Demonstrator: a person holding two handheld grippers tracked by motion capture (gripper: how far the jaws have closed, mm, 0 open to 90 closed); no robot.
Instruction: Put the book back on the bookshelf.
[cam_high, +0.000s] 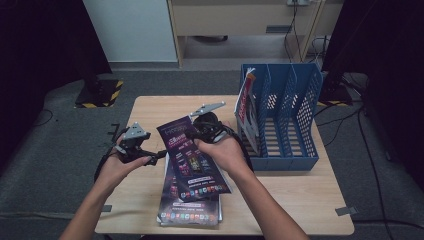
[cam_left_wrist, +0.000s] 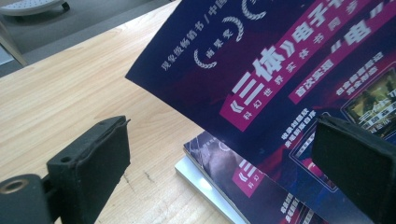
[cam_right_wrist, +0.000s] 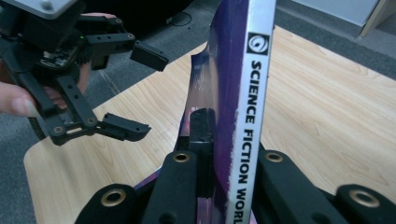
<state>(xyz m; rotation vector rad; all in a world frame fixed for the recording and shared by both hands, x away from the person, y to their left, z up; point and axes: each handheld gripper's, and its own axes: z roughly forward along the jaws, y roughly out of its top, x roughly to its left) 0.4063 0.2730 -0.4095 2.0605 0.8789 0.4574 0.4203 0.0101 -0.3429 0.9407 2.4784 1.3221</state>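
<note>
Magazine (cam_high: 192, 152) is pinched by the right gripper (cam_high: 200, 131) at its top edge — jaws clamped on the spine side, spine running straight up out of the jaws in the right gripper view (cam_right_wrist: 250, 107). It hangs lifted, tilted over the stack of magazines (cam_high: 190, 207) on the table (cam_high: 300, 200).

Left to right: left gripper (cam_high: 157, 154) sits just left of the held magazine, jaws wide apart, nothing between the pads (cam_left_wrist: 93, 163); the cover's free corner floats just ahead of them, not touching. Right gripper is the one carrying. Blue file rack (cam_high: 287, 115) stands to its right, near, one magazine (cam_high: 246, 112) already upright in the leftmost slot.

Key relation, my read: the rack lies rightward of the carrying gripper, slots running front to back — so the magazine's long axis likely needs to go upright before it slides in.
</note>
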